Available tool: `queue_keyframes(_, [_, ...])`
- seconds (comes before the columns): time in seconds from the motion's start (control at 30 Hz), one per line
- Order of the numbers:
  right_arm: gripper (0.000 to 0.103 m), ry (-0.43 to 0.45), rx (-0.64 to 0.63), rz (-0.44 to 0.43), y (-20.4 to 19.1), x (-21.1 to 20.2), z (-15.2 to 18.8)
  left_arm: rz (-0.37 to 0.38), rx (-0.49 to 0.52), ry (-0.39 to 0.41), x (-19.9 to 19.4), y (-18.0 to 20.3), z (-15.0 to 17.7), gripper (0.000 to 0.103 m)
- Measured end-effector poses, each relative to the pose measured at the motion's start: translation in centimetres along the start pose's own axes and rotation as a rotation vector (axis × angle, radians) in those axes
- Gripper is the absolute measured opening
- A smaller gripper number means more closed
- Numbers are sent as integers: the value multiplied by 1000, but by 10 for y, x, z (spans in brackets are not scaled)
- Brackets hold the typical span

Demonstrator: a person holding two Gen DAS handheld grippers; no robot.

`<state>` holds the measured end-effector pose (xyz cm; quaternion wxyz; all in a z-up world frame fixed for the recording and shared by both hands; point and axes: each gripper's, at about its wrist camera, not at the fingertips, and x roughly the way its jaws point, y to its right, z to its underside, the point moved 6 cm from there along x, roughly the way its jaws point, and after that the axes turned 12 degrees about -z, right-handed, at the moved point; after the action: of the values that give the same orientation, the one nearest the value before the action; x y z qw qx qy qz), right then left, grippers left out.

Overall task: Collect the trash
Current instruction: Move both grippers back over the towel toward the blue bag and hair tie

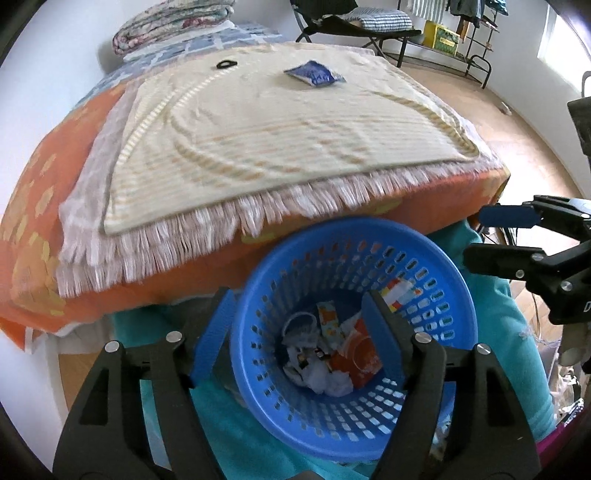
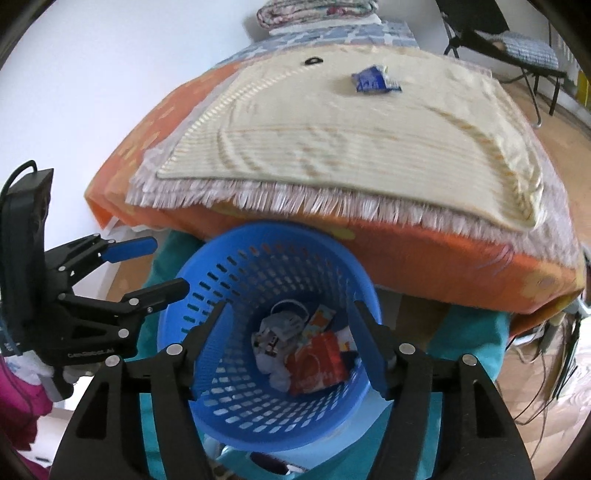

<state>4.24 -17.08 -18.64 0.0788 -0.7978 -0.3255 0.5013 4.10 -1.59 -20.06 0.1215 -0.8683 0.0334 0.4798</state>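
A blue perforated basket [image 1: 436, 236] [image 2: 207, 258] stands at the foot of the bed and holds several wrappers and crumpled papers [image 1: 332, 354] [image 2: 306, 350]. A blue wrapper [image 1: 314, 74] [image 2: 373, 79] lies on the cream mat on the bed, far from both grippers. My left gripper [image 1: 299, 325] is open and empty above the basket; it also shows in the right wrist view [image 2: 168, 267]. My right gripper [image 2: 288, 325] is open and empty above the basket; it also shows in the left wrist view [image 1: 476, 236].
A bed with an orange cover [image 1: 33, 221] carries a fringed cream mat [image 1: 258, 129] [image 2: 369, 147]. A small black ring [image 1: 225, 64] [image 2: 313, 60] lies on the mat. Folded quilts [image 1: 166, 22] sit at the bed's head. A chair [image 1: 354, 22] and a rack [image 1: 465, 40] stand beyond.
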Motion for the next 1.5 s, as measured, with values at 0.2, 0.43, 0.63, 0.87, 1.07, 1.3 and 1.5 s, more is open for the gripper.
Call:
queue_keyframes(0.2, [70, 30, -40, 75, 5, -7, -24, -16, -2, 29, 7, -14, -33, 74])
queue_keyframes(0.43, [70, 54, -41, 122, 22, -15, -55, -50, -12, 80, 15, -35, -84, 74])
queue_keyframes(0.63, [70, 76, -34, 126, 37, -16, -87, -50, -50, 101, 28, -52, -132, 74])
queue_keyframes(0.87, [70, 98, -27, 112, 52, -10, -129, -43, -97, 103, 51, -69, -182, 74])
queue_keyframes(1.07, [70, 91, -22, 122, 67, 4, -158, -61, -109, 100, 83, -81, -226, 74])
queue_keyframes(1.3, [70, 76, 12, 126, 89, 30, -200, -48, -177, 80, 128, -100, -278, 74])
queue_keyframes(1.5, [70, 47, 23, 134, 111, 59, -229, -67, -163, 81, 166, -102, -316, 74])
